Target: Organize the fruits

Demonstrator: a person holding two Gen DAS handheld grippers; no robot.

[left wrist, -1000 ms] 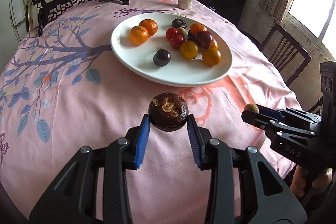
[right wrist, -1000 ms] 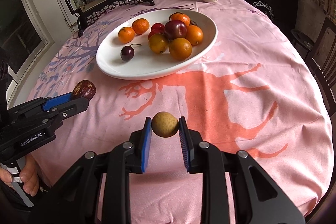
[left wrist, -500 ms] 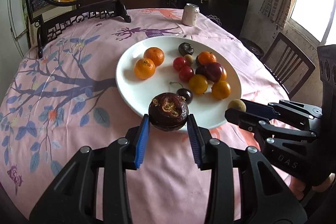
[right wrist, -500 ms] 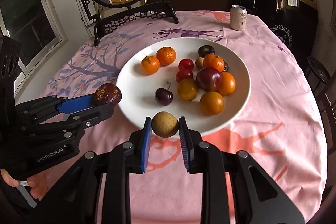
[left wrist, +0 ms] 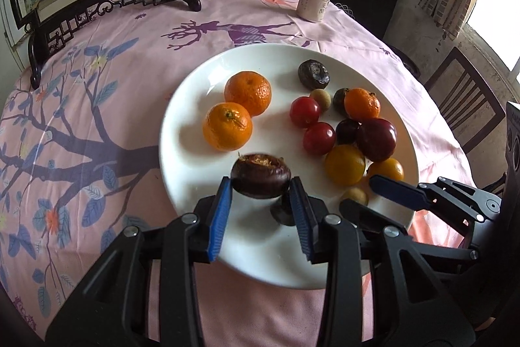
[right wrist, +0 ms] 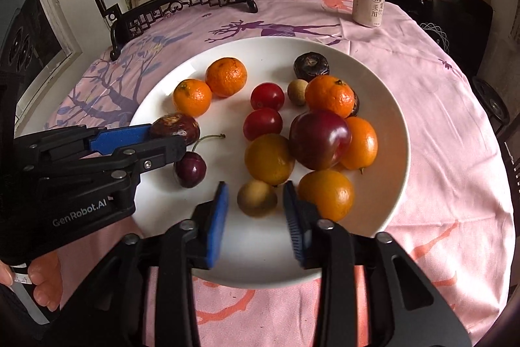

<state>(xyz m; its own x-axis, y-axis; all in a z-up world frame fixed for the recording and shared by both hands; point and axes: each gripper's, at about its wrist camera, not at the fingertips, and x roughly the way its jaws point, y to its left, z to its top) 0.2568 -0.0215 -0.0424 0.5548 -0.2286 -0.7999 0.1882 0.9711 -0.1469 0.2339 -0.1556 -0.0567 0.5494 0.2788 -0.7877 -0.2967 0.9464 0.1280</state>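
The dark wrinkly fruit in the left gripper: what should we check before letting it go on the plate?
1. Left gripper has a firm hold on the dark fruit: ok, both pads press its sides.
2. The fruit is over the white plate, not the cloth: ok.
3. Landing spot is free: not ok, the cherry lies right beside the fingertips.
4. Right gripper is out of the way: ok, it is open around the small brown fruit, off to the side.
5. The fruit is low enough to drop gently: cannot tell.
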